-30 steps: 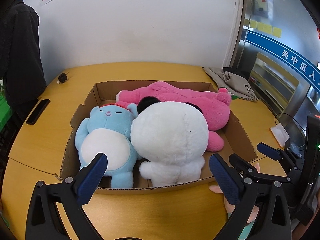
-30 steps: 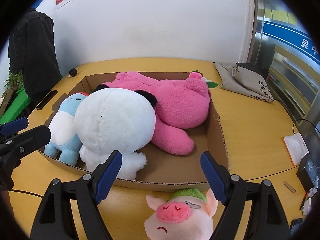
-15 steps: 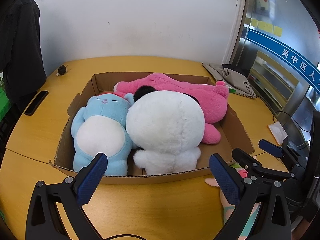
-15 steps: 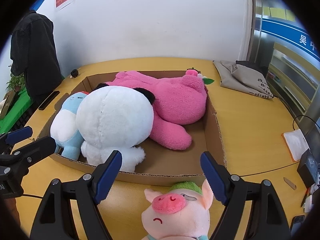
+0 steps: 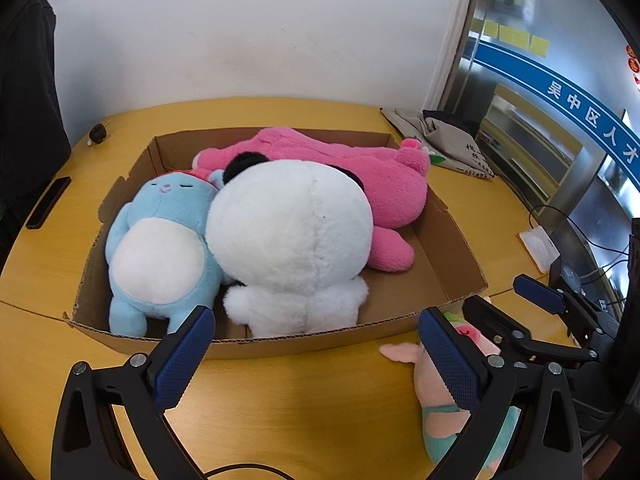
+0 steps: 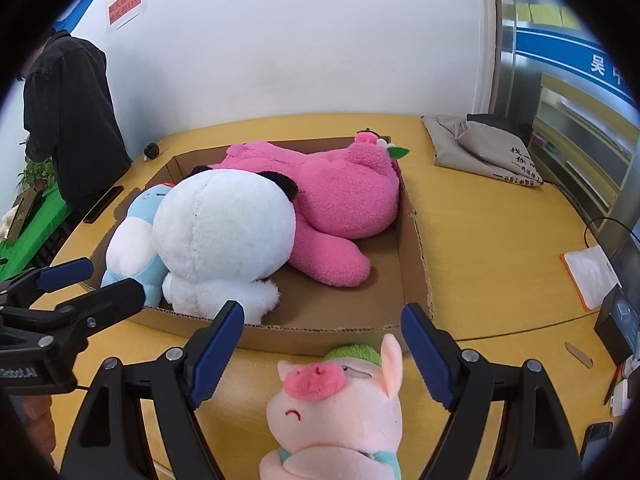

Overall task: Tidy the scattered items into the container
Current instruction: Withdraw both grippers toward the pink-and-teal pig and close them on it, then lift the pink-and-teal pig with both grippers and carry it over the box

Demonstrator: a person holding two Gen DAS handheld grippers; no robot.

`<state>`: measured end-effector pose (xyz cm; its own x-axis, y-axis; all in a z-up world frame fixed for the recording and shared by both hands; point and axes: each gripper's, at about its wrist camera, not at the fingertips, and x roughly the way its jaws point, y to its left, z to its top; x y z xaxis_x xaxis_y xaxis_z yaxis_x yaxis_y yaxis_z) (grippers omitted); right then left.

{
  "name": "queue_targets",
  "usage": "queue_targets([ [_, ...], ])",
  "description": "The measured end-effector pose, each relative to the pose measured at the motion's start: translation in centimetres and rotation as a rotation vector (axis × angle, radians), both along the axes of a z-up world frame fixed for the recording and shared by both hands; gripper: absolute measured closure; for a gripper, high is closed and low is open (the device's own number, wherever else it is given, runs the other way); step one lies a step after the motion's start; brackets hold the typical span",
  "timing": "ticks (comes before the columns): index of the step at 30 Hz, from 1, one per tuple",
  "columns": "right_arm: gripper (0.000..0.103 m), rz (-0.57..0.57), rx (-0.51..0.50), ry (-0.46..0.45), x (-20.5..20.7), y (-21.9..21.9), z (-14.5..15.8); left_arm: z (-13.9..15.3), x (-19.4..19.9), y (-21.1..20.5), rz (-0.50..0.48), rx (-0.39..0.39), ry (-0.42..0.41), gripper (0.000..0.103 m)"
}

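Fingers [image 6: 424,350] spread above yellow table [image 6: 480,232], white wall [image 6: 300,40] behind.

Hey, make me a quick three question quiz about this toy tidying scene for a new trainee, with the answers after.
1. True or false: the pink pig plush already lies inside the cardboard box.
2. Multiple choice: which toy in the box lies between the blue plush and the pink plush? A) the white plush B) a yellow duck C) a brown bear
3. Fill in: the right gripper has its jaws ____ with the pig between its fingers.

Key: 1 false, it lies on the table in front of the box. 2 A. 3 open.
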<state>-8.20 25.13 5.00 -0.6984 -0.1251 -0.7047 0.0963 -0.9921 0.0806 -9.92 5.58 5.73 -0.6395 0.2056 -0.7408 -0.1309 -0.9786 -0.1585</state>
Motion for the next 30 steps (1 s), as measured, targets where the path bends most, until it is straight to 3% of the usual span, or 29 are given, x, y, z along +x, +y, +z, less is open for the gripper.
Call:
queue_targets([
  [5,0.022,-0.001,-0.025,-0.032,2.2,2.5,-0.5,-1.1,-0.2,2.2,-0.077,0.026,-0.052,0.000],
  [9,0.022,0.001,-0.116,-0.103,4.4,4.6,-1.5,-2.3,-0.6,3.9,-0.123,0.063,-0.108,0.000],
  [13,0.022,0.059,-0.092,-0.146,6.3,4.2,-2.3,-3.7,-1.1,5.6,-0.170,0.075,-0.172,0.000],
  [18,0.022,0.125,-0.061,-0.305,6.5,2.6,-7.0,-6.4,-2.2,8.1,-0.231,0.098,-0.276,0.000],
  [27,0.022,0.182,-0.093,-0.291,6.9,2.5,-8.4,-7.4,-2.4,6.8,-0.216,0.252,-0.332,0.000],
  [30,0.022,0.198,-0.083,-0.279,7.2,2.0,-8.6,-8.4,-2.7,7.6,-0.265,0.326,-0.399,0.000],
])
